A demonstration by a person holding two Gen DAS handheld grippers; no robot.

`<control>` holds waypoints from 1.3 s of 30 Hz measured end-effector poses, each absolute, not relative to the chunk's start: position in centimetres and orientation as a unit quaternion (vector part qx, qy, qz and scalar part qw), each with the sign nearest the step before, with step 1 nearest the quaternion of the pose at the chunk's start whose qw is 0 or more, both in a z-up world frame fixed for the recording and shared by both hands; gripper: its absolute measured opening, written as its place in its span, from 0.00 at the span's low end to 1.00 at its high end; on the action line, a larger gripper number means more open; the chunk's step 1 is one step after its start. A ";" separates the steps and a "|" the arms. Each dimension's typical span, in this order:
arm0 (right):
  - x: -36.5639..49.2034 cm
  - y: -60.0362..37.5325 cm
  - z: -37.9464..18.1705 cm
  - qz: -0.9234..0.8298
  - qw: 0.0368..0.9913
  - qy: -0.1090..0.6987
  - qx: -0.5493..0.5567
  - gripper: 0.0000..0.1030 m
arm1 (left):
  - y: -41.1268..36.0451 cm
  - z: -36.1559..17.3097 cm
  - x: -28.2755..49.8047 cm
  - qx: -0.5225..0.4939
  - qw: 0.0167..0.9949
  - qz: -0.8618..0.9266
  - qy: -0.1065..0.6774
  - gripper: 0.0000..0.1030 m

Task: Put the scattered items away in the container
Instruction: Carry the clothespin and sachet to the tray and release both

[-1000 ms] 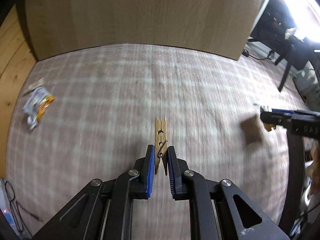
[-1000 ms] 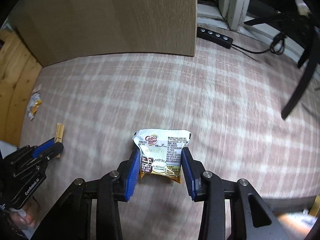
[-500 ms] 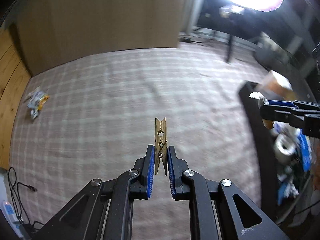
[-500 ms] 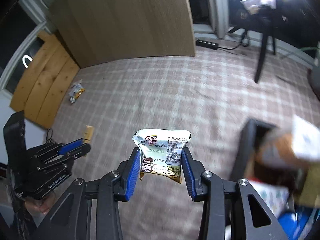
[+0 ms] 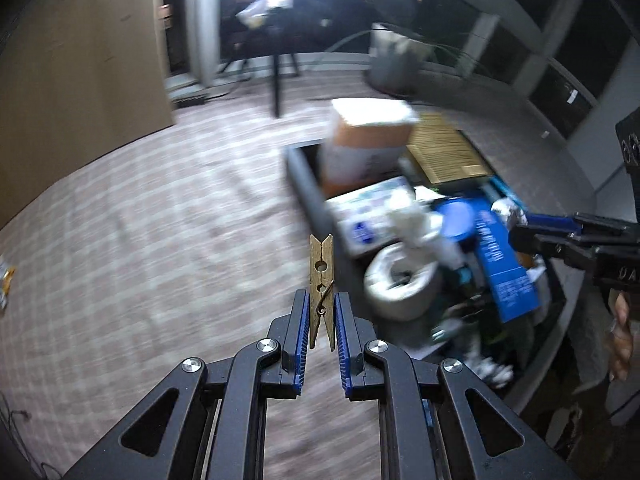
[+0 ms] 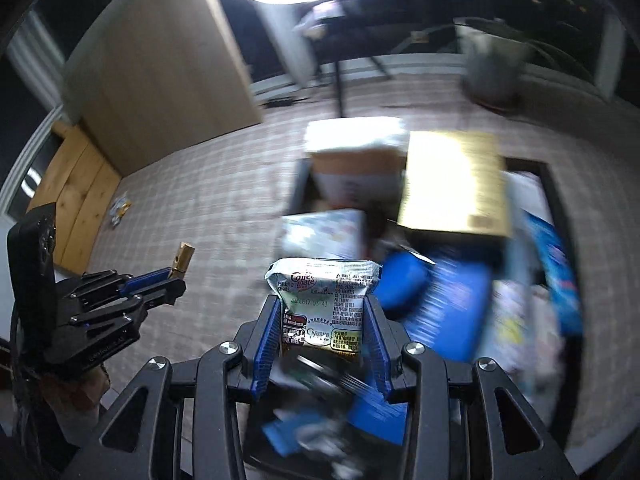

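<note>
Left tongs (image 5: 322,316) clamp clothespin (image 5: 321,276), long axis forward; right tongs (image 6: 322,328) clamp creamer packet (image 6: 324,304) upright.

Left gripper (image 5: 322,316): matte black linkage arms joined by round silver screws, fingers lined with ribbed blue pads (image 5: 303,320). Right gripper (image 6: 322,320): identical black frame, silver screws, blue ribbed pads (image 6: 267,328); faint pale lettering marks its black side casing.

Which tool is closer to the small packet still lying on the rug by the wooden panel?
Left. The left tool, shut on the clothespin, is on the packet side. The right tool, shut on the creamer sachet, hangs over the container, farther away.
</note>
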State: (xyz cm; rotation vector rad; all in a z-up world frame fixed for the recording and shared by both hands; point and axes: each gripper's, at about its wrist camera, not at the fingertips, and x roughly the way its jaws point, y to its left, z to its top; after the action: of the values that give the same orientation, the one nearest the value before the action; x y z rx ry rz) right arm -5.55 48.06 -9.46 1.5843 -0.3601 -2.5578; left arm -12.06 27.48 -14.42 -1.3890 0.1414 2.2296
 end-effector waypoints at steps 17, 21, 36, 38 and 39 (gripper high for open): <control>-2.3 56.0 -11.2 -0.837 -0.008 -0.137 0.529 0.36 | 39.7 -14.3 -13.3 -0.509 0.303 0.801 0.081 0.13; -2.2 56.5 -11.2 -0.838 -0.011 -0.140 0.528 0.36 | 40.2 -14.2 -13.2 -0.508 0.302 0.803 0.084 0.13; -1.8 55.8 -9.7 -0.844 -0.033 -0.117 0.522 0.54 | 39.5 -12.0 -11.9 -0.479 0.315 0.815 0.086 0.48; -1.8 55.5 -9.4 -0.845 -0.034 -0.115 0.521 0.54 | 38.7 -11.6 -11.6 -0.475 0.312 0.818 0.084 0.48; -1.9 55.3 -9.3 -0.845 -0.033 -0.115 0.521 0.55 | 38.1 -11.3 -11.4 -0.473 0.308 0.821 0.082 0.48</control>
State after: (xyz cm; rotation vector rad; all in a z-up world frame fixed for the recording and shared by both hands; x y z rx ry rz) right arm -1.85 55.32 -9.31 1.6711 -0.3705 -2.7120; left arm -11.38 38.09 -11.30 -1.2512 0.2169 2.1712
